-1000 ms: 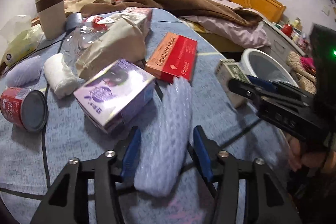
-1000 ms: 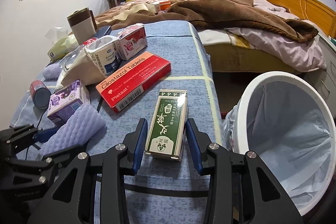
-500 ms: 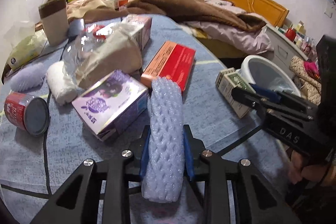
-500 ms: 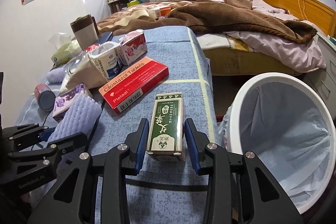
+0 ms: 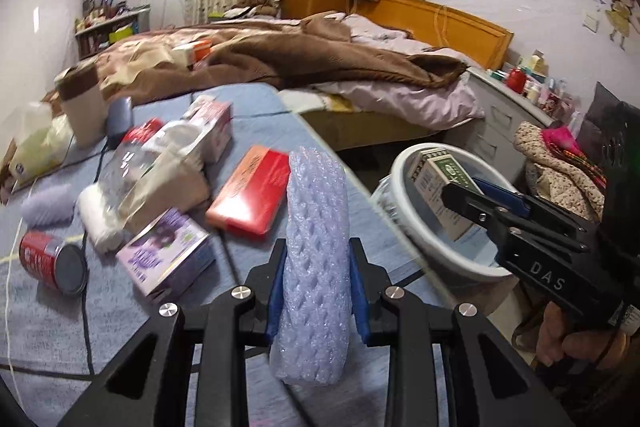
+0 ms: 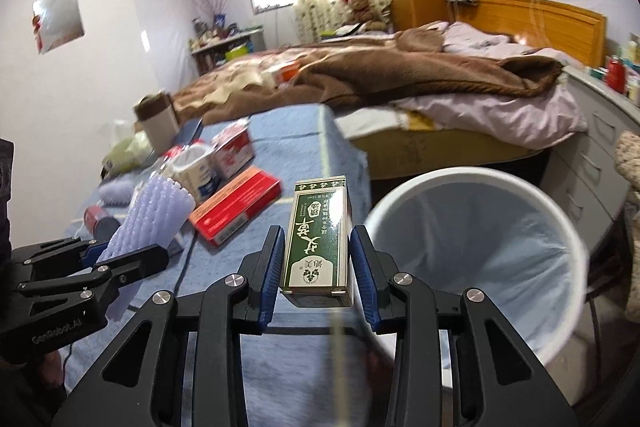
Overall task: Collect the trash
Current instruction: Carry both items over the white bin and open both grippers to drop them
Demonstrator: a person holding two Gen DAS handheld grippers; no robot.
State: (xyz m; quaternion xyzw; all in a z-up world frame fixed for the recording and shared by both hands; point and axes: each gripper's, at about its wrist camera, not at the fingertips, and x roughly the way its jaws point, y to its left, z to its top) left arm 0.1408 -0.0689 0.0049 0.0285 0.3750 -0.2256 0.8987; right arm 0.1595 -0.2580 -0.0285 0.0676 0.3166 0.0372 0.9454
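Observation:
My left gripper [image 5: 316,291] is shut on a lavender foam net sleeve [image 5: 316,251] and holds it up above the blue table. My right gripper [image 6: 318,267] is shut on a green carton [image 6: 318,239], lifted off the table beside the white trash bin [image 6: 424,187]. In the left wrist view the right gripper [image 5: 468,187] holds the green carton [image 5: 436,183] over the bin [image 5: 432,251]. In the right wrist view the left gripper [image 6: 120,255] with the foam sleeve [image 6: 156,215] is at the left.
On the blue table [image 5: 60,315] lie a red flat box [image 5: 252,199], a purple box [image 5: 168,255], a red can [image 5: 52,263], a plastic bottle with a paper bag [image 5: 156,175], a white roll [image 5: 96,223] and another foam sleeve [image 5: 48,205]. A bed [image 5: 320,67] stands behind.
Both grippers have lifted their loads off the table. The left shut on the foam sleeve. The right carried the green carton toward the bin.

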